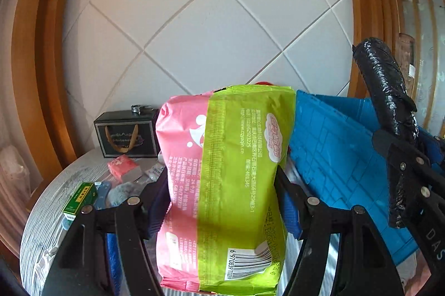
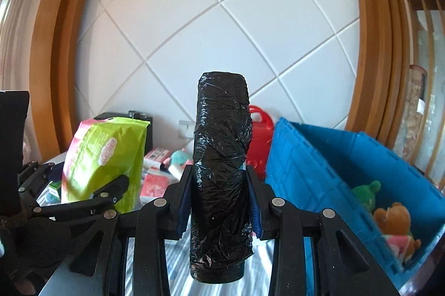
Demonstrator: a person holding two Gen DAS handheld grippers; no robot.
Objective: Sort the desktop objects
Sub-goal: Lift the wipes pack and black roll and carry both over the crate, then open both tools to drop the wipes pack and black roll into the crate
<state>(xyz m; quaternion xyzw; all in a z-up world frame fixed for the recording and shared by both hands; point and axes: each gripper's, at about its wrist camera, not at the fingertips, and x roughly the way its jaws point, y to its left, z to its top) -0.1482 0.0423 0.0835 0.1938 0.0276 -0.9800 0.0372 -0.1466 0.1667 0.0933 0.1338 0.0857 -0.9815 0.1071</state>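
— Sorting is sitting at the carry stage, I'd say. The left gripper [image 1: 222, 190] is squeezing a pink and green packet [image 1: 222, 184] around its middle and holding it up off the table [image 1: 50, 212], and the right gripper [image 2: 219, 201] is clamped on a black roll of bags [image 2: 221, 173], standing upright between its pads.

— Where is it all heading?

— Probably into the blue crate [image 2: 314, 165] at the right. It is already holding a green soft toy [image 2: 367, 191] and an orange one [image 2: 395, 221]. Each piece is needing a lift over the crate's near wall, then a release well inside.

— Anything getting in the way?

— The two grippers are working close together, so one should be going first. A red container [image 2: 258, 140] is standing just behind the roll, beside the crate's far left corner.

— And what is waiting on the table?

— A green box [image 1: 79, 197], a small pink pack [image 1: 123, 166], a grey lump that may be a fuzzy toy, and a dark gift bag [image 1: 126, 136] at the far edge.
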